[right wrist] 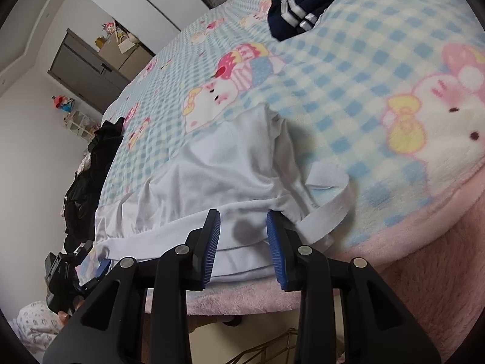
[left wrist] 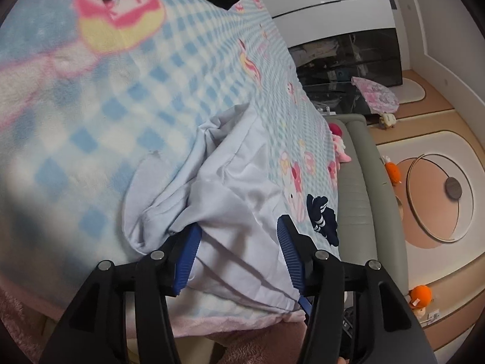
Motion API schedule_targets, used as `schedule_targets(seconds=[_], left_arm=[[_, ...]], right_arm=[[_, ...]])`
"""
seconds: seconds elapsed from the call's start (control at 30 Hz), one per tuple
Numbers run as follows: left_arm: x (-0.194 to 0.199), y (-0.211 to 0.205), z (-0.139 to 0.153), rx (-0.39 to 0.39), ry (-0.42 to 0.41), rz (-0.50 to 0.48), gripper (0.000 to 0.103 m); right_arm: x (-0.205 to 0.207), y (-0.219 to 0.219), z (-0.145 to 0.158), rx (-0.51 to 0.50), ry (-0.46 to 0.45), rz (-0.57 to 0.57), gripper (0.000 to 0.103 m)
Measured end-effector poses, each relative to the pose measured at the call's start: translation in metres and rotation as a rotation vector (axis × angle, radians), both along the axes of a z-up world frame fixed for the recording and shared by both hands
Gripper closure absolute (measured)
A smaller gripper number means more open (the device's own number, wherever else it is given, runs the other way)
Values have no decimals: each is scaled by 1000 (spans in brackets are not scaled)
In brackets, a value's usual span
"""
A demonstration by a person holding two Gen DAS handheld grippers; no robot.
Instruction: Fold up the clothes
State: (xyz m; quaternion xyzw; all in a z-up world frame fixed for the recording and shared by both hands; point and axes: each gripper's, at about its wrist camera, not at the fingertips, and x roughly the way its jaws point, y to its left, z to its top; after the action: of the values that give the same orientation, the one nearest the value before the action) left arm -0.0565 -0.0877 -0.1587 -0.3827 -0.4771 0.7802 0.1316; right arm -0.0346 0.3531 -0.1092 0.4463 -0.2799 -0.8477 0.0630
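A pale blue-white garment [left wrist: 224, 200] lies crumpled at the near edge of a bed covered by a blue checked cartoon blanket [left wrist: 91, 115]. My left gripper [left wrist: 238, 227] is open, its blue pads on either side of a bunched fold of the garment. In the right wrist view the same garment [right wrist: 218, 176] lies flat with its band [right wrist: 330, 200] curling to the right. My right gripper [right wrist: 242, 221] is open over the garment's near hem. The left gripper [right wrist: 103, 265] shows at the garment's far left corner.
A navy garment with white stripes [right wrist: 303, 3] lies farther up the blanket [right wrist: 348, 75], also seen in the left wrist view [left wrist: 322, 212]. Dark clothes [right wrist: 91, 176] pile at the bed's left edge. A grey bed frame [left wrist: 360, 182], orange plush toys [left wrist: 419, 295] and a dark cabinet [right wrist: 88, 72] stand around.
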Motion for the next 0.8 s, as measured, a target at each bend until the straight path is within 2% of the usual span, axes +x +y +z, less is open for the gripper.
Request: schedule_targets(seconds=[0.07,0.13,0.17,0.2,0.3,0.37,0.53,0.6,0.73,0.8], left_arm=[[-1,3,4,-18,17,4,83],[-1,5,9,-37,35,10,92],[2,5,13,-46,47,11,94],[5,5,17,-56,60,11,95],[16,4,27,-102,79,-3,97],[22,3,30,-108,86,-7,97],[34,-9,32,-88,89,13,97],[36,-13,33,-89,85,23,97],[30,-18,10,-171,-69,0,97],[31,-17,-3,-178,-144,-27,97]], right_arm=[[-1,-7,2,-6,25,37,67],[-1,-13,6,-2,55,65,68],[0,-15,9,13,71,66,74],[1,-16,13,28,87,67,87],[5,-20,24,73,134,70,96],[6,-22,27,76,136,85,97],[5,-23,10,53,41,109,95],[6,-27,9,54,32,123,95],[6,-35,10,78,38,142,78],[3,-39,9,89,23,150,76]])
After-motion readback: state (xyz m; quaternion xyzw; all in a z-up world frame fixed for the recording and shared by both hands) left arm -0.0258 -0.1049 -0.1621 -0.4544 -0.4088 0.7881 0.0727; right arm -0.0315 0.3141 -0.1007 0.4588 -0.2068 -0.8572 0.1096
